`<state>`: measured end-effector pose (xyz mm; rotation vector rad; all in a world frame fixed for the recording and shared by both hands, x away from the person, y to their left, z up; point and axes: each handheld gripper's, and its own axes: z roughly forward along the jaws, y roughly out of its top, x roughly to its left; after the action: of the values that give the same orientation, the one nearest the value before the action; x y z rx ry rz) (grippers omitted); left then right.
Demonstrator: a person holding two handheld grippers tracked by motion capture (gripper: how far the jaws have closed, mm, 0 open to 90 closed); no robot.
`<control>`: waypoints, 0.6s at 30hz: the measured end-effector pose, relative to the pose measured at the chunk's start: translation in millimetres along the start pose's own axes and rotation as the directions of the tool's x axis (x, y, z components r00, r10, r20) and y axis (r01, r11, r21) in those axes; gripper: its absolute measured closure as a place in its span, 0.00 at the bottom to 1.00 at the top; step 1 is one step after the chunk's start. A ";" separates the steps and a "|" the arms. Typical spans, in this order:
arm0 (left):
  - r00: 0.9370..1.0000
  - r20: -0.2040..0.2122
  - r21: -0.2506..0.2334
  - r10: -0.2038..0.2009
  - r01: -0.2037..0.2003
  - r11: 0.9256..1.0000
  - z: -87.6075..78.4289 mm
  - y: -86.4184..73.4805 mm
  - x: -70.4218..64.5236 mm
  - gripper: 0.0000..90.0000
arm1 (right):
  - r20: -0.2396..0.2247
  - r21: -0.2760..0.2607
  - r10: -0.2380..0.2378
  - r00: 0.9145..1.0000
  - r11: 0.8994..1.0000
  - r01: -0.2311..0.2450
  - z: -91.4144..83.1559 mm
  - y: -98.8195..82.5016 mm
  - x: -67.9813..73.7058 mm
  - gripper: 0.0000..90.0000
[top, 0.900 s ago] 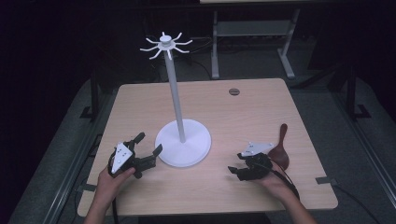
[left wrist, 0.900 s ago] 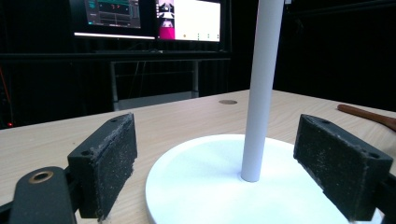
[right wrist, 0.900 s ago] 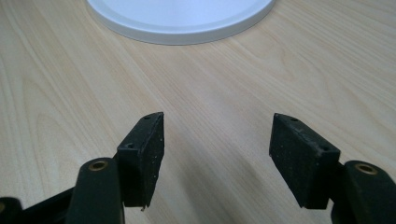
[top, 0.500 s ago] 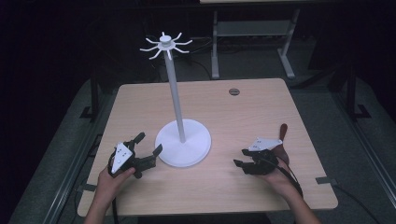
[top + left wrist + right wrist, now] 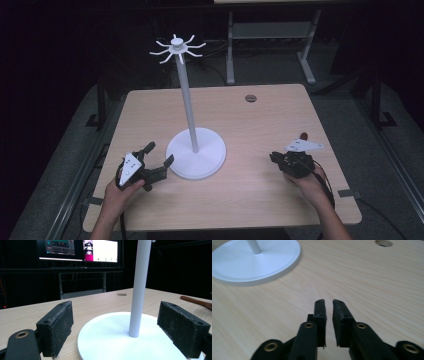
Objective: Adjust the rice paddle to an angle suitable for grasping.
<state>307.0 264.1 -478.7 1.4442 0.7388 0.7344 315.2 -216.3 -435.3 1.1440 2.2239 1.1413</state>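
Plainly, the left tool point(image 5: 159, 159) gapes wide around the white stand point(image 5: 195, 157), nearer than the nearly closed, empty right tool point(image 5: 278, 159).

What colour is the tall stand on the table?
White. The stand shows best in the high view: round base, thin pole, little hooks on top.

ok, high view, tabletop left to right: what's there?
left tongs → white stand base → table hole → right tongs → brown wooden handle tip
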 end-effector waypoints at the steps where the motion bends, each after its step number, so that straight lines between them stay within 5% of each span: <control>1: 1.000 0.000 0.000 0.000 0.000 1.000 0.0 0.0 0.0 0.14 | 0.000 0.000 0.000 1.000 1.000 0.000 0.0 0.0 0.0 0.93; 4: 1.000 0.000 0.001 0.002 -0.002 1.000 -0.1 0.0 0.1 0.14 | 0.042 -0.016 0.029 0.999 0.999 -0.028 -4.2 0.3 -9.5 0.99; 18: 1.000 -0.001 0.001 0.006 -0.006 1.000 0.2 0.0 0.0 0.14 | 0.135 -0.047 0.096 0.986 0.995 -0.090 -10.8 -2.1 -41.8 1.00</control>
<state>307.2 264.0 -478.7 1.4473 0.7364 0.7394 331.9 -256.0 -431.5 1.2809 2.0539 1.1041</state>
